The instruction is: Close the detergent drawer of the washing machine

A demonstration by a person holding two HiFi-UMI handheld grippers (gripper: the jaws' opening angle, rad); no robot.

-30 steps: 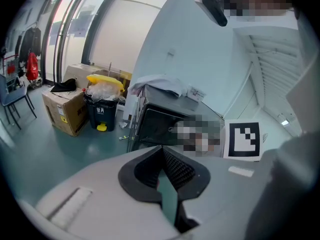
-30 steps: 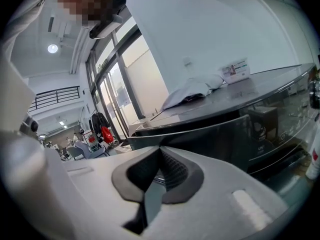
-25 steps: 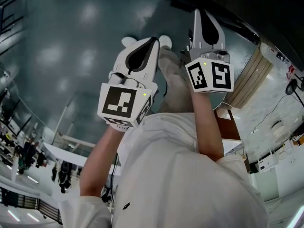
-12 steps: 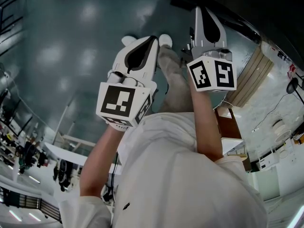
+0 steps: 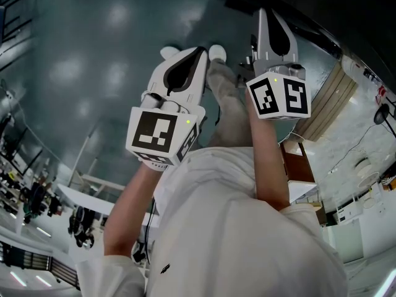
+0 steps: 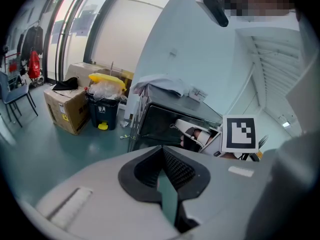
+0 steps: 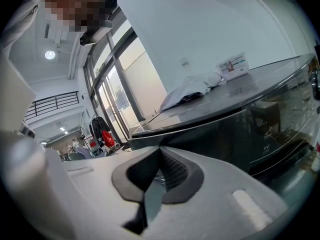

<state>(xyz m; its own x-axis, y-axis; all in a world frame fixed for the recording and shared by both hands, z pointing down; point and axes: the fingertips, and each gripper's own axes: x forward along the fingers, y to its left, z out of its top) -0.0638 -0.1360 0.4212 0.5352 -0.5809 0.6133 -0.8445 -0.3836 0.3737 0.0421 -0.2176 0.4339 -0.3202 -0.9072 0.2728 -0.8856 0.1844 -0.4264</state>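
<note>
The dark washing machine [image 6: 167, 124] stands ahead in the left gripper view and fills the right of the right gripper view [image 7: 250, 129]; its top edge shows at the upper right of the head view [image 5: 322, 8]. I cannot make out its detergent drawer in any view. My left gripper [image 5: 195, 52] is held up in front of the person's chest, jaws together with nothing between them [image 6: 162, 153]. My right gripper [image 5: 268, 14] is raised beside it, closer to the machine, also shut and empty [image 7: 160, 155]. Its marker cube [image 6: 240, 133] shows in front of the machine.
A white cloth [image 7: 192, 91] and a small card [image 7: 233, 64] lie on the machine's top. To its left stand a black bin with a yellow lid [image 6: 104, 104] and a cardboard box [image 6: 67, 108]. A wooden panel [image 5: 331, 101] stands at the right, and the person's shoes [image 5: 213, 53] are below the grippers.
My right gripper has drifted slightly to the right and a little upward in the picture. The left gripper has hardly moved.
</note>
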